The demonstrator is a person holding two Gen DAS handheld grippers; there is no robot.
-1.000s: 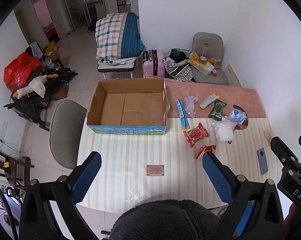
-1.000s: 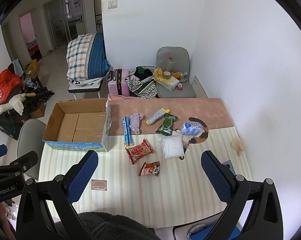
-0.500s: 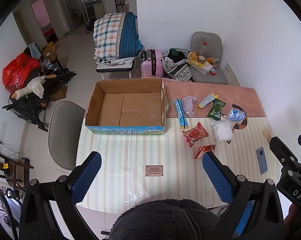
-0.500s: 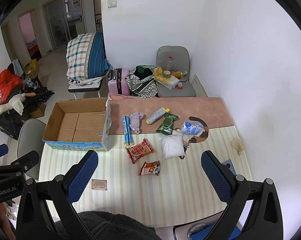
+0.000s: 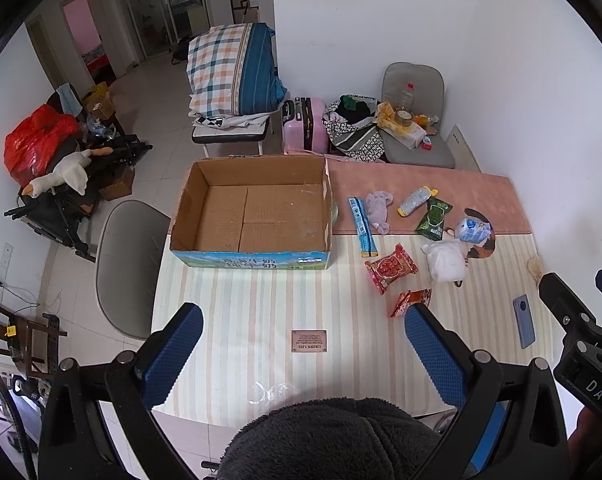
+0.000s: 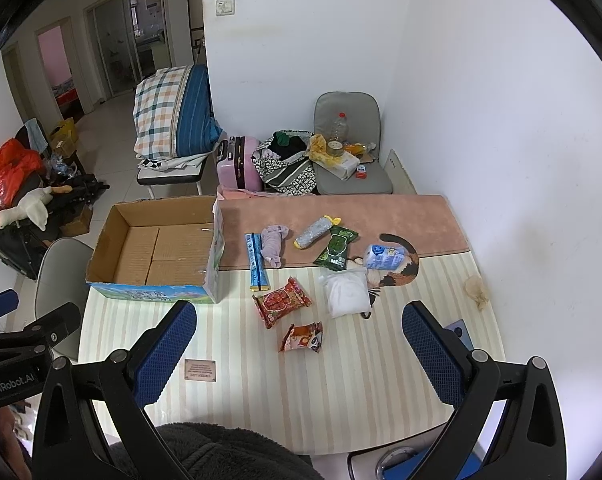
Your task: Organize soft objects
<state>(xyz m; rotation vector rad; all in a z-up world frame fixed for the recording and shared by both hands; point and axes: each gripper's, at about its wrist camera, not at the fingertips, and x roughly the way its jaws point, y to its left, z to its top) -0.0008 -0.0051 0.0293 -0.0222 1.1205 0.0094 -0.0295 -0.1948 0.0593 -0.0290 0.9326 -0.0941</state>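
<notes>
While held above the table [image 5: 261, 312]: left gripper [image 5: 303, 354] wide, empty; right gripper [image 6: 299, 354] wide, empty; snack packet [image 6: 301, 337] between right jaws; box [image 5: 257, 212] ahead.

The left gripper [image 5: 303, 354] hovers high with its jaws spread wide, its blue ribbed pads [image 5: 173, 354] well apart and gripping nothing. The right gripper [image 6: 299, 354] is held at much the same height, jaws likewise wide apart and empty. Each shows at the edge of the other's view, side by side. A dark fleece sleeve [image 5: 333, 440] sits low between the fingers.
</notes>
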